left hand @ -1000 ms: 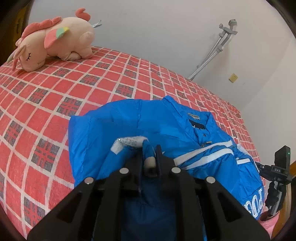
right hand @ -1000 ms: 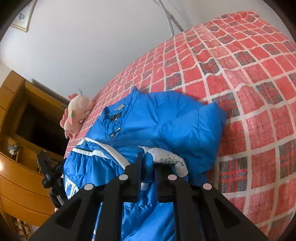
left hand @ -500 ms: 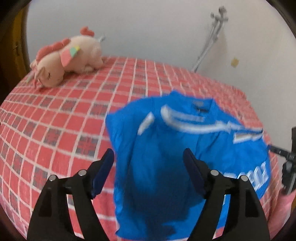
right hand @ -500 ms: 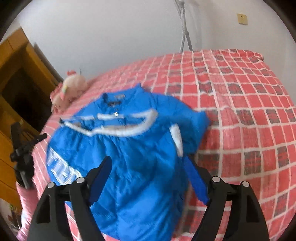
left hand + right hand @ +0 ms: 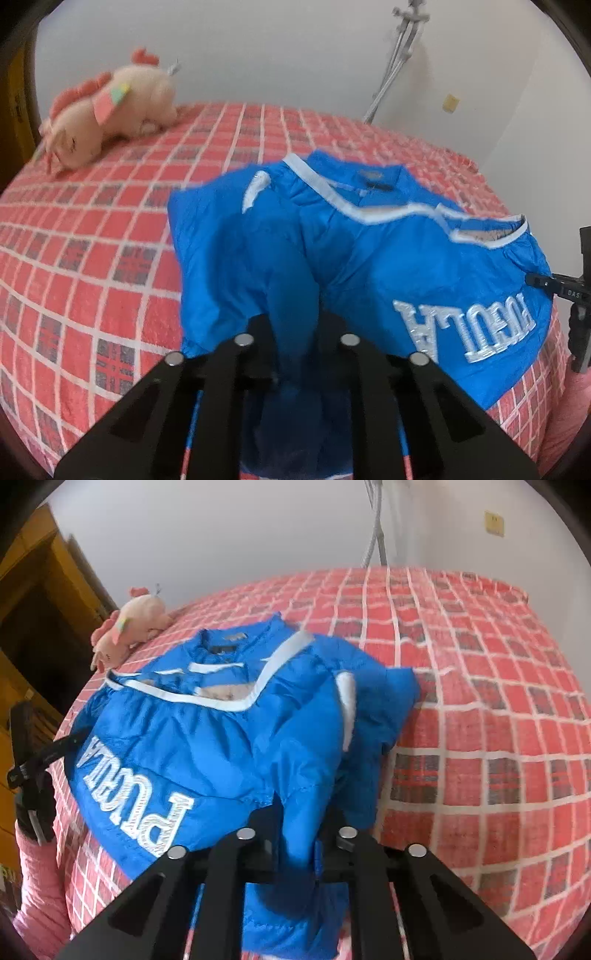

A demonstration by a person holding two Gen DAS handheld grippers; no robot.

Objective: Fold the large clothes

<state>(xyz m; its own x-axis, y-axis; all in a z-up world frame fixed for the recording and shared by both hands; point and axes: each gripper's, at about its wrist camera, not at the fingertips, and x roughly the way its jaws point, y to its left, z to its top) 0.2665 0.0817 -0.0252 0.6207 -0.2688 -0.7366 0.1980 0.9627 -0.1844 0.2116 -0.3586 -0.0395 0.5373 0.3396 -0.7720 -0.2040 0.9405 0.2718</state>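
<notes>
A blue padded jacket (image 5: 369, 266) with white trim and white lettering lies folded on the red checked bedspread (image 5: 92, 240). Its collar faces the far wall and its sleeves are laid across the body. In the left wrist view my left gripper (image 5: 295, 332) is shut on a ridge of blue fabric at the jacket's near left edge. In the right wrist view the jacket (image 5: 203, 746) fills the middle. There my right gripper (image 5: 299, 838) is shut on a bunched fold at its near right edge. The pinched cloth hides both sets of pads.
A pink plush toy (image 5: 107, 114) lies at the far left of the bed, also visible as the plush toy (image 5: 129, 627). A metal crutch (image 5: 399, 55) leans on the white wall. A wooden wardrobe (image 5: 33, 602) stands left. A pink sleeve (image 5: 37, 886) shows low left.
A second ago both grippers held the white-cuffed sleeves over the jacket. Half a second ago both stood open above it. Now both are shut on blue fabric at the near edge.
</notes>
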